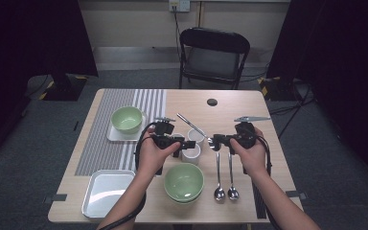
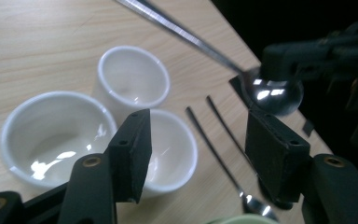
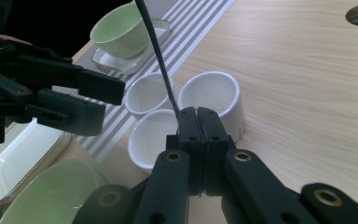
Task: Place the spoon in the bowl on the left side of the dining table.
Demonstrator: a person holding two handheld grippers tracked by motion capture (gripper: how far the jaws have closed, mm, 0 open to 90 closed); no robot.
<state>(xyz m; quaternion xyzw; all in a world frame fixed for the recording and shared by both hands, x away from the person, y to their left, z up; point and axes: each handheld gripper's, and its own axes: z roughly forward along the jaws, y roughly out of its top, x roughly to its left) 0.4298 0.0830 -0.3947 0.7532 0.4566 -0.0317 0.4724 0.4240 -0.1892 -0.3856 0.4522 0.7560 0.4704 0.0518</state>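
Your left hand (image 1: 149, 152) and its gripper cover most of the white cups (image 1: 191, 152) in the high view; how many stand there cannot be counted from that view. In the left gripper view the near cup (image 2: 170, 154) sits partly behind the left jaw, and the held spoon (image 2: 272, 93) has its handle cut by the top edge and its bowl blurred against the dark right gripper. In the right gripper view the spoon handle (image 3: 156, 51) runs out at the top edge; its bowl is hidden behind the pressed-together jaws. The green bowl (image 3: 46, 196) is cropped by the bottom edge there.
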